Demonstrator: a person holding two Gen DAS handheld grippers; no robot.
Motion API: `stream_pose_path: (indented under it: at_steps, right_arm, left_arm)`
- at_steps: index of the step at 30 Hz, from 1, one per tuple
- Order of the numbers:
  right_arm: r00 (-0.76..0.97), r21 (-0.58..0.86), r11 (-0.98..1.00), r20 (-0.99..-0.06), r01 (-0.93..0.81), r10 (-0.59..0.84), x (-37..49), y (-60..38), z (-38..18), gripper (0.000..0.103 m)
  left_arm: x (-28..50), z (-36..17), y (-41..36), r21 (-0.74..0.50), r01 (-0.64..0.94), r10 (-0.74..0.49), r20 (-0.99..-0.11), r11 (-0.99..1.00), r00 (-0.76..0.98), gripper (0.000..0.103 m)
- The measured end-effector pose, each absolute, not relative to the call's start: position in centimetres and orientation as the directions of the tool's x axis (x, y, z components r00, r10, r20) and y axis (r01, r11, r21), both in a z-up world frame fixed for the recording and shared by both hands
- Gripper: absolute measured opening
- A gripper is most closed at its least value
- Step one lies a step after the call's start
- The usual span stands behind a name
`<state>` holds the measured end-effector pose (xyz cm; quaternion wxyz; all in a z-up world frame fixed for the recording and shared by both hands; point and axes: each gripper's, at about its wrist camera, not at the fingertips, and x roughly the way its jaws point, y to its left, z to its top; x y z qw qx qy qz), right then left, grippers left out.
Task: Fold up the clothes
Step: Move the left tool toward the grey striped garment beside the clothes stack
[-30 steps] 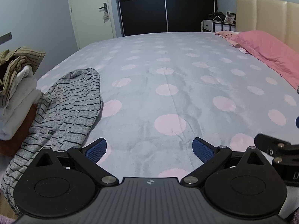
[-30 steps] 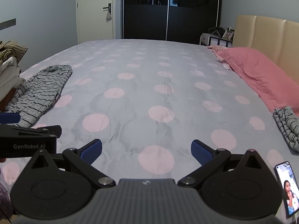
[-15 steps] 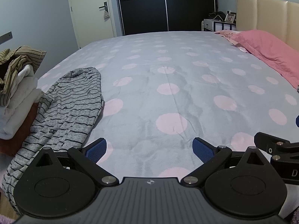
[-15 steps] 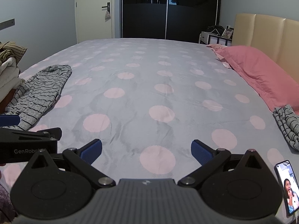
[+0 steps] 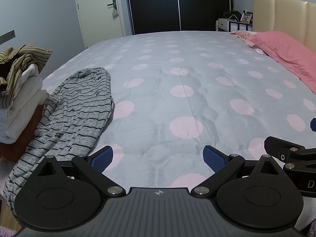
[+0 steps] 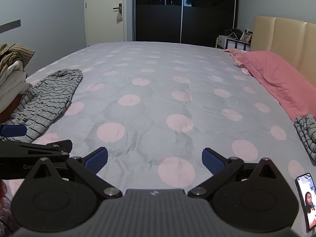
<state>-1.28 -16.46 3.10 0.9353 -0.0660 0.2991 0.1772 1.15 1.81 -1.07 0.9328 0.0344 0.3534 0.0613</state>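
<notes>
A grey garment with thin black wavy stripes (image 5: pixel 75 114) lies spread along the bed's left edge, also visible in the right wrist view (image 6: pixel 49 102). My left gripper (image 5: pixel 157 158) hovers open over the bedspread just right of that garment, nothing between its blue pads. My right gripper (image 6: pixel 155 161) is open too, over the bed's near middle. A second grey striped piece (image 6: pixel 307 132) lies bunched at the right edge. A pile of unfolded clothes (image 5: pixel 17 85) sits off the bed's left side.
The grey bedspread with pink dots (image 5: pixel 187 75) covers the bed. A pink pillow (image 5: pixel 284 53) lies by the beige headboard (image 6: pixel 286 33). A phone (image 6: pixel 307 199) rests at the near right. A dark wardrobe (image 6: pixel 185 13), door and nightstand stand at the back.
Both grippers have shifted only slightly; the view has crept a little forward and up. The jaws stay open and the clothes have not moved.
</notes>
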Motion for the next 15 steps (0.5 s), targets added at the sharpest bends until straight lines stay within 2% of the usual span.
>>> stream_pose_path:
  at_steps: [11, 14, 15]
  right_arm:
    - [0.752, -0.025, 0.933, -0.600, -0.360, 0.274, -0.7, -16.7, 2.5, 0.102]
    - [0.749, -0.030, 0.935, -0.608, -0.352, 0.263, -0.4, -16.9, 2.1, 0.102]
    - [0.749, -0.037, 0.936, -0.611, -0.350, 0.256, -0.2, -16.9, 1.9, 0.102]
  left_arm:
    - [1.5, -2.2, 4.8, 0.121, -0.134, 0.180, -0.680, 0.984, 0.710, 0.096]
    - [1.7, -2.8, 7.1, 0.140, -0.171, 0.220, -0.696, 0.975, 0.684, 0.091]
    - [1.8, -3.0, 7.9, 0.149, -0.185, 0.236, -0.703, 0.971, 0.671, 0.085]
